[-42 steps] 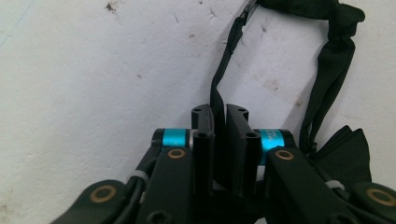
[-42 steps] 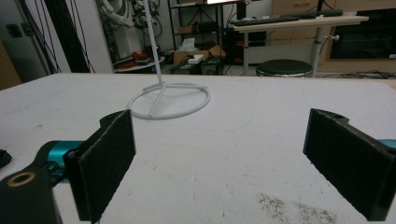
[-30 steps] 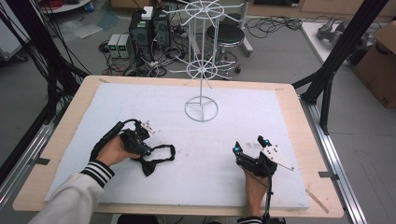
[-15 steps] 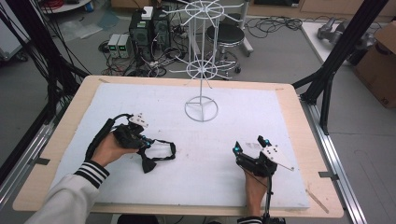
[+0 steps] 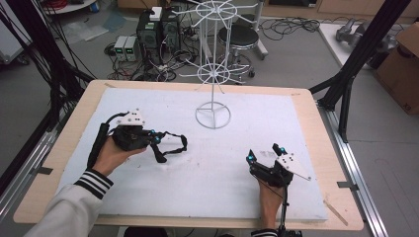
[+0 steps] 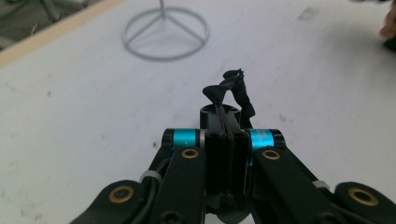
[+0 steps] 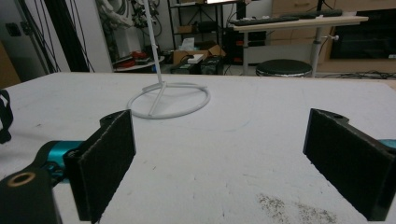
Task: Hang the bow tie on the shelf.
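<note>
Black strap (image 5: 168, 146) pinched in the closed left gripper (image 5: 157, 139), left of the white wire stand (image 5: 213, 114), off the table mat (image 5: 207, 197). Right gripper (image 5: 265, 152), right of the stand, gapes wide, holding nothing; bare mat between.

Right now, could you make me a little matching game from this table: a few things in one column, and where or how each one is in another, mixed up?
Things:
1. left gripper
2. right gripper
3. black strap
4. white wire stand

States:
a. stands on a ring base at the far middle of the table
b. jaws wide apart, nothing between them
c. pinched at one end, looping out past the jaws
d. jaws closed tight on something thin

Pairs: 1-d, 2-b, 3-c, 4-a
</note>
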Available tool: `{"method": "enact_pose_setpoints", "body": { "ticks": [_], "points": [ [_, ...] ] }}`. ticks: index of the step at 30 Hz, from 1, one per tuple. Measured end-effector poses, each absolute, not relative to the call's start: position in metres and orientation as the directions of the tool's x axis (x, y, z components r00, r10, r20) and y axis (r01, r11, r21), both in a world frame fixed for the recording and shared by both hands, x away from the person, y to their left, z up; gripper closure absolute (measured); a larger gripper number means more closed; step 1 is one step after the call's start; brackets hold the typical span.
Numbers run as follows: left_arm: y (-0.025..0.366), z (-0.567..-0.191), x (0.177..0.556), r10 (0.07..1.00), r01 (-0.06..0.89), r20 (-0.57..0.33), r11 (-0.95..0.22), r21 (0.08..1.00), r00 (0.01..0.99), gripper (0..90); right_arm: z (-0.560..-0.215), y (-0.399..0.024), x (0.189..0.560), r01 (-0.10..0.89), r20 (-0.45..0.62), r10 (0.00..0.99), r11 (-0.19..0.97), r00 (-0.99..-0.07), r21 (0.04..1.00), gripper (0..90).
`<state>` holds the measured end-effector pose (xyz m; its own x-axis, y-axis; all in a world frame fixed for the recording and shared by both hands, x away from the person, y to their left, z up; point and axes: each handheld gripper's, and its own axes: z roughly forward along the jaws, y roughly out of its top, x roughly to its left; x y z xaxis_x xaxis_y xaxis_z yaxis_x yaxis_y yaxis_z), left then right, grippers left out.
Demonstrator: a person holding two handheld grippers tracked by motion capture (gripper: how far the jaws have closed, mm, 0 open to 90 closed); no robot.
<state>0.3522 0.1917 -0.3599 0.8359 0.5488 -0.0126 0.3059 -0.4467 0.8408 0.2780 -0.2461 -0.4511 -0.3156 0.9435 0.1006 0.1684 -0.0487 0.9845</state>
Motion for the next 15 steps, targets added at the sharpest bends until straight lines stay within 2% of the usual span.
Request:
{"method": "enact_pose_setpoints", "body": {
  "ticks": [11, 15],
  "points": [
    [0.193, -0.342, 0.349, 0.536, 0.239, -0.037, -0.313, 0.919, 0.843, 88.4, -0.451, -0.246, 0.278, 0.171, 0.099, 0.944, -0.047, -0.315, 0.984, 8.2],
    [0.189, -0.333, 0.346, 0.535, 0.200, -0.017, -0.285, 0.938, 0.845, 88.4, -0.451, -0.246, 0.278, 0.170, 0.098, 0.944, -0.045, -0.315, 0.984, 8.2]
  ]
}}
